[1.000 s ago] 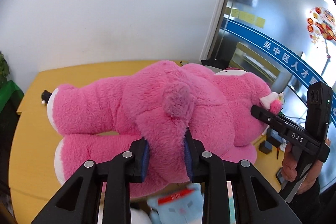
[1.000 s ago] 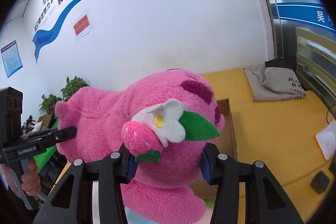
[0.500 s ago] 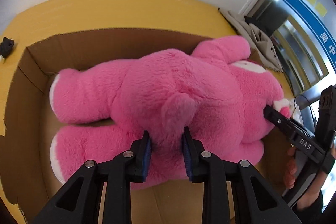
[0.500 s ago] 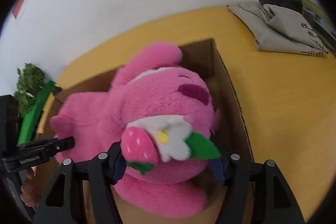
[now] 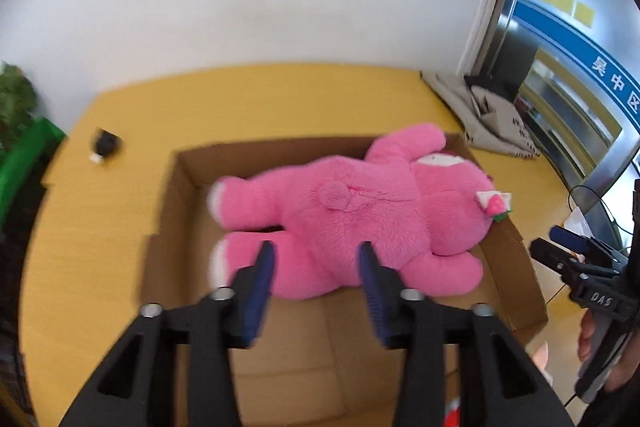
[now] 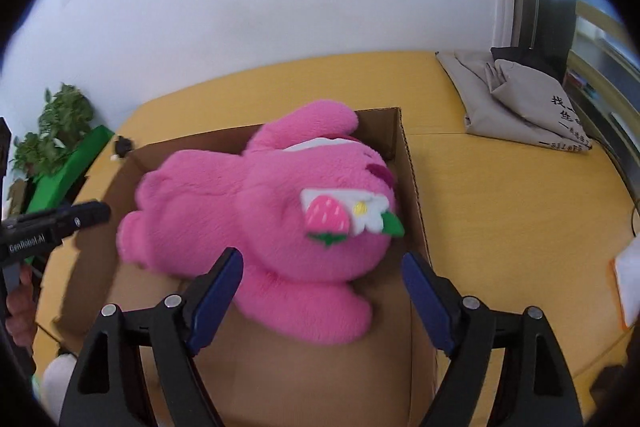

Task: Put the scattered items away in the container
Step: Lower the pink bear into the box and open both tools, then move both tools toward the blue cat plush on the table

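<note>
A big pink plush bear (image 5: 360, 223) with a strawberry and flower on its head lies on its side inside an open cardboard box (image 5: 516, 267) on the yellow table. It also shows in the right wrist view (image 6: 256, 219), inside the same box (image 6: 412, 187). My left gripper (image 5: 316, 279) is open and empty, just above the bear's legs and rump. My right gripper (image 6: 320, 287) is open and empty, just above the bear's head. Neither gripper touches the bear.
A grey folded cloth bag (image 6: 516, 103) lies at the table's back right. A small black object (image 5: 105, 143) sits on the table left of the box. A green plant (image 6: 56, 131) stands off the left edge. A white and orange item (image 6: 628, 283) lies at far right.
Both grippers lowered the bear into the box, then opened and let go of it. Both have pulled back and up from it.
</note>
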A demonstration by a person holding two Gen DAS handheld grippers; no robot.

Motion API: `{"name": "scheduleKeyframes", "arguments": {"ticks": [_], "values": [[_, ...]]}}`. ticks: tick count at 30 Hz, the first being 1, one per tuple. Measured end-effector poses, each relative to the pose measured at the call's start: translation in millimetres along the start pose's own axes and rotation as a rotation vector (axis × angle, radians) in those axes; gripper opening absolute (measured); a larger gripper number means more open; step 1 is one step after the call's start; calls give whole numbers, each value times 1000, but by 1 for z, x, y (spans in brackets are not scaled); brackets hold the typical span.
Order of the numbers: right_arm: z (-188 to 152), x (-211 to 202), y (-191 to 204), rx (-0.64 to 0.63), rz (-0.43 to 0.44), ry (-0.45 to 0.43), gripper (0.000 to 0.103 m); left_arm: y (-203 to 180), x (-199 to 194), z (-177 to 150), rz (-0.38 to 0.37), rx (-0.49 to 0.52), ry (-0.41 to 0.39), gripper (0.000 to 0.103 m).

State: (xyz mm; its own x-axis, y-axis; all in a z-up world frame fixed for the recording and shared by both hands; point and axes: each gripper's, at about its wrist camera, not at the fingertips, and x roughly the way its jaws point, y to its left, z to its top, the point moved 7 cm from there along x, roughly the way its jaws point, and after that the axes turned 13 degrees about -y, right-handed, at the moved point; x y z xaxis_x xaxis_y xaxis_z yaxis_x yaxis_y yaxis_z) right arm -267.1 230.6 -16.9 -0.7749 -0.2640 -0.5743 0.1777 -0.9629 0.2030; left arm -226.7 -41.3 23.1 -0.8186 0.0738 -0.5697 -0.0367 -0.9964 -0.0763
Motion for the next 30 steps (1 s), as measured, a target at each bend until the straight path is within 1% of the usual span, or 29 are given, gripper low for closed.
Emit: {"name": "scheduleKeyframes", "arguments": {"ticks": [2,4,5,7,9,12,15,17,20,23,30], "values": [[-7,-41,3,-4,2,-42,84,3,-52,-9,73,1,-59,103],[-21,-73,7,-39,-27,-72,84,8,-93,-25,103,-26,-122,103],[-30,-84,9,-57,-40,-71,84,7,-108,-34,96,-37,-133,103],[-52,-99,7,-67,-73,-58,84,7,-131,-54,95,-52,-145,103],[-69,-106,5,-69,-110,-49,84,8,-145,-77,115,-78,-130,103],[-83,-121,7,-76,-131,-72,84,-7,-151,-98,79,-121,-120,103],[-89,-142,13,-89,-136,-107,84,-25,-157,-108,80,-86,-123,103],[-91,-154,17,-106,-143,-125,84,-35,-161,-110,79,-52,-142,103],[-92,-168,20,-121,-151,-145,84,-46,-160,-113,60,-44,-139,103],[-92,-174,24,-135,-159,-158,84,-51,-160,-118,53,-41,-130,103],[-97,-174,29,-137,-156,-145,84,-58,-159,-125,28,-38,-123,103]]}}
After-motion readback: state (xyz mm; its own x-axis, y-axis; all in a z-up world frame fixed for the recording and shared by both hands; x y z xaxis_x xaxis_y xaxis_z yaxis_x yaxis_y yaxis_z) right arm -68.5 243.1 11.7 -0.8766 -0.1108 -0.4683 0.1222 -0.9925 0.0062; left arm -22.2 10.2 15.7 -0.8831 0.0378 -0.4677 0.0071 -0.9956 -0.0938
